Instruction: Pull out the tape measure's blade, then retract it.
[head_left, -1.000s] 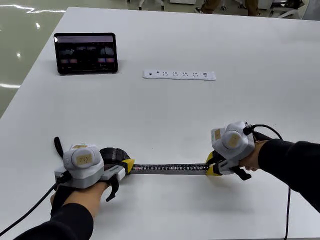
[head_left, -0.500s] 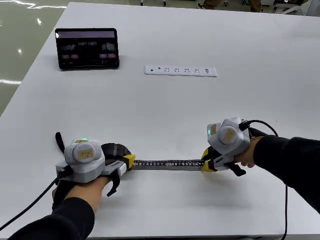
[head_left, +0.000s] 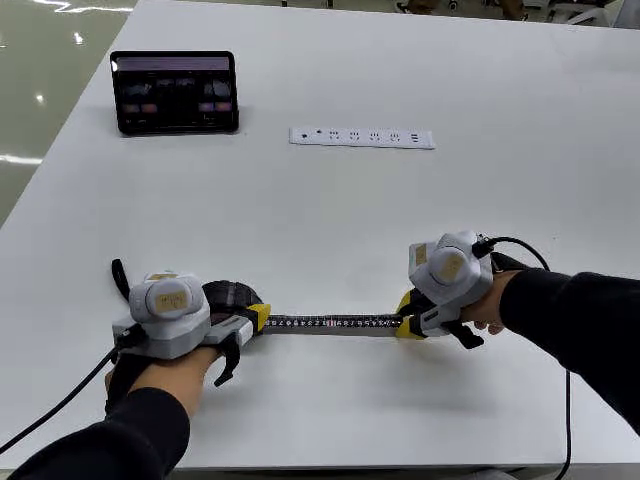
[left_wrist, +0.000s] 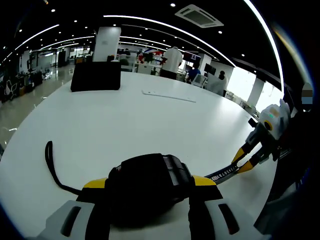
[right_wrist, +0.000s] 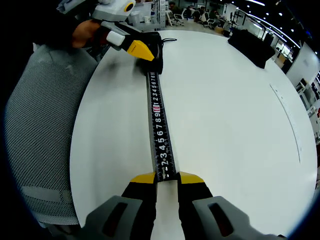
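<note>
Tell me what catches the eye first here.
A black blade stretches along the near edge of the table. The left gripper clamps the case, and the right gripper pinches the blade's tip. At the far left stands a dark tablet.

Well beyond the left jaws I see a dark tablet, propped up-left, and a white power strip straight ahead, on the white table.

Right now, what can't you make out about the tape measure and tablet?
Tip of the blade: right gripper view, covered by the right gripper.
Sides of the case: left gripper view, covered by the left gripper.
Screen of the tablet: head view, too small to read.
</note>
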